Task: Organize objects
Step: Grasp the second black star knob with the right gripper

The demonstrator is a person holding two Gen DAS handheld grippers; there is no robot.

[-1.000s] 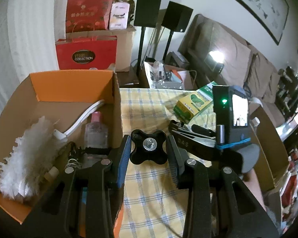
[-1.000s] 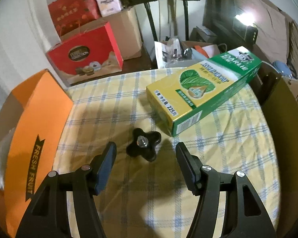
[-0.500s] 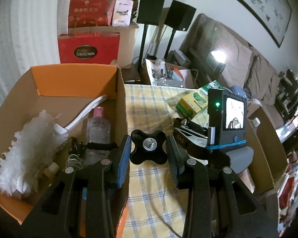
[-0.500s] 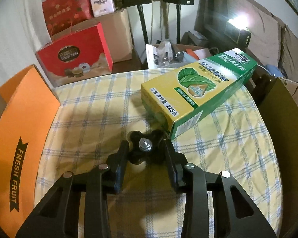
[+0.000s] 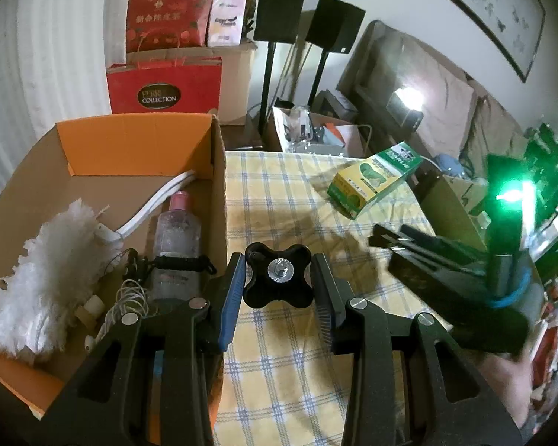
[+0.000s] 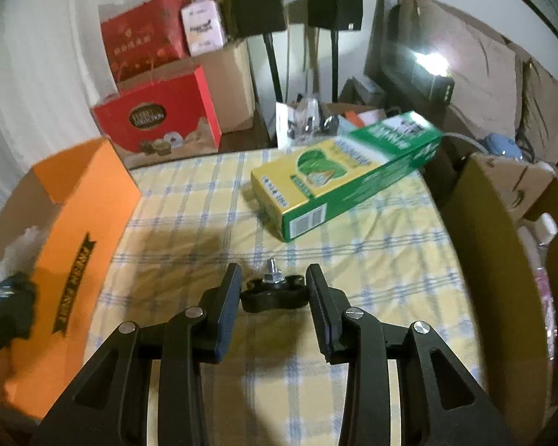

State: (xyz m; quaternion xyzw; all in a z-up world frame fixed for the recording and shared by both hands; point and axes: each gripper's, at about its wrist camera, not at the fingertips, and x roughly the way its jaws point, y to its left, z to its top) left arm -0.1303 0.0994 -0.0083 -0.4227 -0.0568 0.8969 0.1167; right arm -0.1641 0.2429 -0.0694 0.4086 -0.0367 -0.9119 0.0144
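Observation:
My left gripper (image 5: 278, 278) is shut on a black star-shaped knob (image 5: 278, 275) with a metal screw, held beside the right wall of the orange cardboard box (image 5: 137, 141). My right gripper (image 6: 272, 291) is shut on a second black star knob (image 6: 273, 291), lifted above the checked tablecloth (image 6: 372, 260). The right gripper also shows in the left wrist view (image 5: 383, 239) at the right, blurred. A green and yellow carton (image 6: 346, 171) lies on the cloth beyond it. The box holds a white duster (image 5: 48, 282), a clear bottle with a pink cap (image 5: 176, 234) and white cables.
An open brown cardboard box (image 6: 502, 260) stands at the table's right edge. Red gift bags (image 6: 156, 111), cartons and two black speakers on stands (image 6: 256, 3) are behind the table. The orange box's outer wall reads FRESH FRUIT (image 6: 74, 286).
My right gripper closed on the second knob and lifted it off the cloth, tilting it. My left gripper kept its knob and shifted slightly.

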